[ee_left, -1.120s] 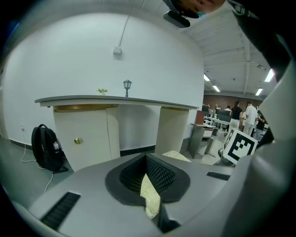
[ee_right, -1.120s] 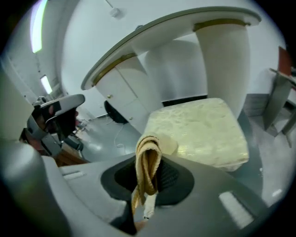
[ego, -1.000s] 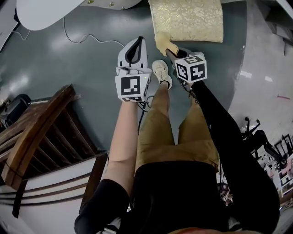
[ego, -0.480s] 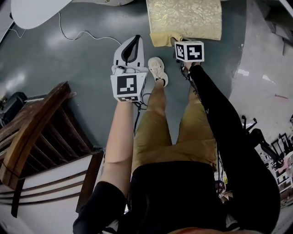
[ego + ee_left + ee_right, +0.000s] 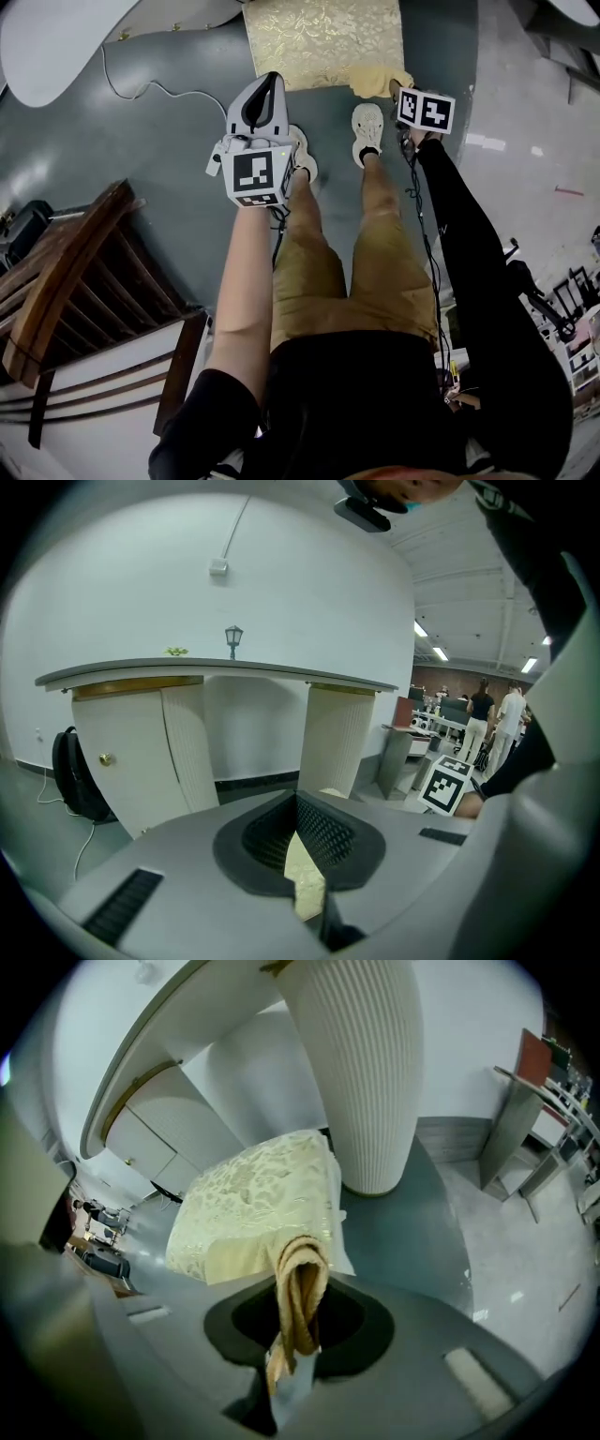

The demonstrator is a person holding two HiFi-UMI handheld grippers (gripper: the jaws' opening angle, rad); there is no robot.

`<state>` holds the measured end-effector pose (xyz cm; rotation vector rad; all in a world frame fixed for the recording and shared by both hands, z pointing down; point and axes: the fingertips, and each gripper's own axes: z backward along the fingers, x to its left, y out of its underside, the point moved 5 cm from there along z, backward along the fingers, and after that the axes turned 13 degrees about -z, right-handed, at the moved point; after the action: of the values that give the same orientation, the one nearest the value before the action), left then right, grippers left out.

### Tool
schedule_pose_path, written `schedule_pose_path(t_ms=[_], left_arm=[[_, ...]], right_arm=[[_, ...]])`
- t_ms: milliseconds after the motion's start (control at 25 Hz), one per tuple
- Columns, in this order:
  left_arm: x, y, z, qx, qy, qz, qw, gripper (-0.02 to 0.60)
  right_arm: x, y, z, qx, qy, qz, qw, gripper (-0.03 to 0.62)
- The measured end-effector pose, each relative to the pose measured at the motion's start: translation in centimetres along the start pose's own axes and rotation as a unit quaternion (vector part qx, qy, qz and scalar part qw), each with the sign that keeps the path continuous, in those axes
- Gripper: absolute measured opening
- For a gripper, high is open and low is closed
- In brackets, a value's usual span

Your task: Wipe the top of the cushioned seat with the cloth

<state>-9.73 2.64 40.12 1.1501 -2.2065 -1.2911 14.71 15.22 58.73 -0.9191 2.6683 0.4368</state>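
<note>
The cushioned seat (image 5: 323,42) has a pale gold patterned top and stands on the floor at the top of the head view. A folded yellow cloth (image 5: 380,82) hangs at its near right corner, and my right gripper (image 5: 400,90) is shut on it. In the right gripper view the cloth (image 5: 300,1297) loops out of the jaws just in front of the seat (image 5: 248,1199). My left gripper (image 5: 271,81) hangs in the air left of the cloth, near the seat's front edge, its jaws shut with nothing held.
A dark wooden chair (image 5: 75,272) stands at lower left beside a black bag (image 5: 23,225). A white rounded counter (image 5: 56,37) and a cable (image 5: 159,80) lie at upper left. A ribbed white pillar (image 5: 366,1063) rises behind the seat. The person's shoes (image 5: 367,127) are below the seat.
The right gripper with the cloth has moved right, to the seat's near right corner. The person has stepped closer, and the seat now sits further left in view.
</note>
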Motion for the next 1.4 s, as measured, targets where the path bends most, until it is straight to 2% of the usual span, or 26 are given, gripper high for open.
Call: schedule_pose_path(t_ms=[320, 600, 960, 1160, 1280, 1400], left_arm=[[-6.0, -3.5, -4.7, -0.005, 0.025, -0.009, 0.9996, 0.005], [-8.7, -5.6, -7.1, -0.006, 0.034, -0.014, 0.9993, 0.005], [-9.7, -5.7, -7.8, -0.007, 0.041, -0.016, 0.999, 0.005], [-9.3, -4.9, -7.3, -0.001, 0.044, -0.018, 0.9989, 0.005], [-8.7, -5.9, -6.5, -0.003, 0.042, -0.024, 0.9988, 0.005], [-7.7, -8.4, -5.2, -0.011, 0.041, -0.036, 0.9985, 0.005]], right_arm=[[-9.2, -4.0, 2.7, -0.025, 0.042, -0.03, 0.998, 0.058], [-12.6, -4.4, 4.0, -0.034, 0.05, -0.048, 0.997, 0.058], [-12.9, -4.1, 4.4, -0.039, 0.04, -0.052, 0.997, 0.058], [-11.4, -4.3, 5.1, -0.054, 0.03, -0.043, 0.997, 0.058], [-8.8, -5.3, 6.4, -0.079, -0.01, -0.005, 0.997, 0.058], [-4.4, -6.2, 9.2, -0.12, -0.067, 0.039, 0.99, 0.058]])
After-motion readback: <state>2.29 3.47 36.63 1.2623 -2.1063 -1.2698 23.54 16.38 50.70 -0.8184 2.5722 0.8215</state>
